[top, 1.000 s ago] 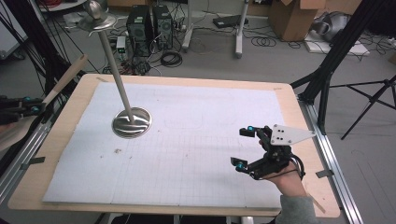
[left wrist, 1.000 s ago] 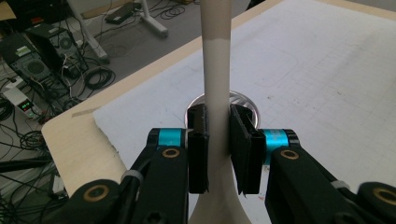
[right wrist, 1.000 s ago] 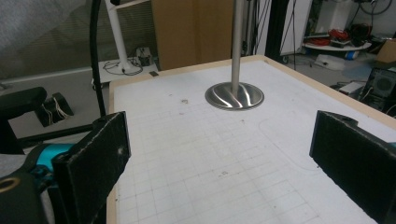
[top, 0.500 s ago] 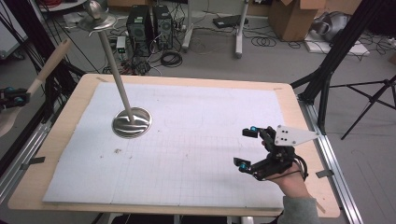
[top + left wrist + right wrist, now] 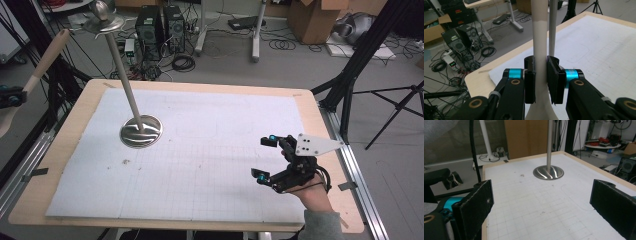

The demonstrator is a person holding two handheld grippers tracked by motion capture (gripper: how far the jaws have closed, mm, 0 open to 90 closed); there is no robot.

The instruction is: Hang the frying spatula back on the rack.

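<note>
Since the earlier high-view frame, the left gripper (image 5: 11, 96) and the wooden utensil (image 5: 46, 56) it carries have risen at the left edge of the view, off the table's left side; the right gripper (image 5: 266, 158) has kept its place.

Left gripper (image 5: 540, 75): jaws closed on the wooden utensil (image 5: 540, 37). In the left gripper view the pale handle passes upright between the two pads, and both pads press on it. The handle widens just below the pads and runs out of frame above them. In the high view the handle slants up and to the right from the gripper, well left of the metal stand (image 5: 141, 131).

Right gripper (image 5: 544, 202): jaws spread wide, nothing between them. It hovers over the white gridded mat (image 5: 210, 165), to the right of the metal stand and nearer the person, well apart from it.

Metal stand (image 5: 548, 172): round base on the mat, with a slim pole rising from it. In the left gripper view the pole (image 5: 552, 25) appears just behind the utensil handle.
</note>
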